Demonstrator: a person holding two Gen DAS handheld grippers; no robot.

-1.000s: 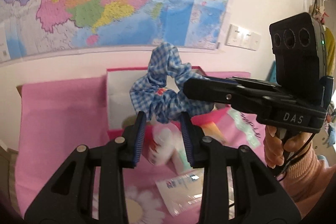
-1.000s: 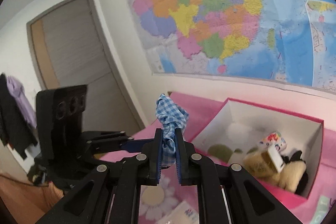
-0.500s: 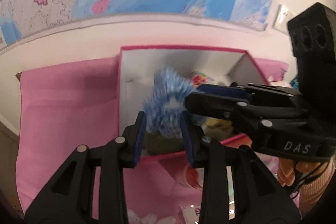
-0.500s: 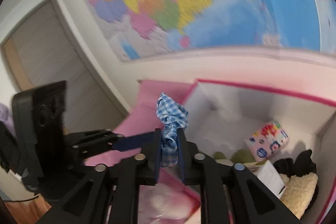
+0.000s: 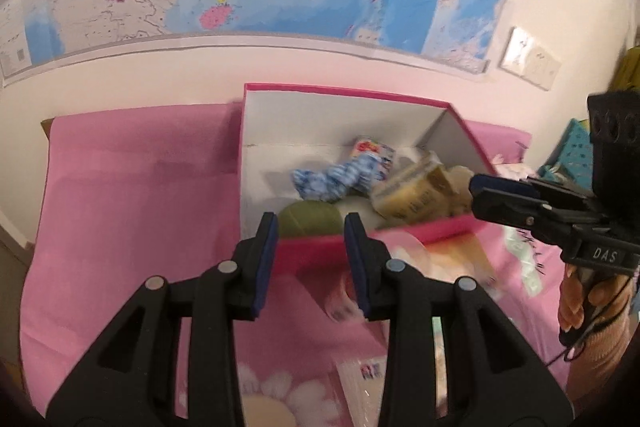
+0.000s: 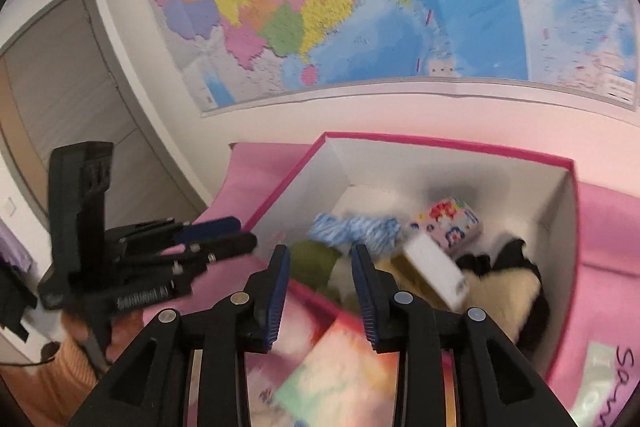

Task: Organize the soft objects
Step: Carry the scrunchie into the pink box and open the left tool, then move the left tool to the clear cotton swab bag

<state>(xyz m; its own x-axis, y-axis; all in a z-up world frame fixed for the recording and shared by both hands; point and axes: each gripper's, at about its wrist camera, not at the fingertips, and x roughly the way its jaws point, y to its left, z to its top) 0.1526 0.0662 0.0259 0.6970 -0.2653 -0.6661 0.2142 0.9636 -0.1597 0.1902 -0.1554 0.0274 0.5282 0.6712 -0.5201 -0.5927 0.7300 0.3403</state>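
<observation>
The blue-and-white checked scrunchie point(image 5: 340, 177) point(image 6: 356, 229) lies loose inside the pink box point(image 5: 344, 95) point(image 6: 440, 143), on top of other soft items. My right gripper point(image 6: 320, 255) hovers over the box's near rim. Its jaws are opening, with nothing between them and the scrunchie just beyond the tips. It also shows from the side at the right, as the right gripper point(image 5: 478, 187) in the left wrist view. My left gripper point(image 5: 310, 227) points at the box's front wall, its fingers apart and empty. The left gripper point(image 6: 240, 231) sits left of the box in the right wrist view.
The box also holds a green soft ball point(image 5: 310, 221), a yellow packet point(image 5: 412, 195), a patterned small pack point(image 6: 448, 227) and a cream-and-black plush point(image 6: 504, 287). A pink cloth point(image 5: 140, 187) covers the table. Flat packets point(image 6: 340, 367) lie before the box. A wall map hangs behind.
The right gripper carried the scrunchie down over the box, opened and let it go; it now lies inside. Both grippers sank and tilted toward the box.
</observation>
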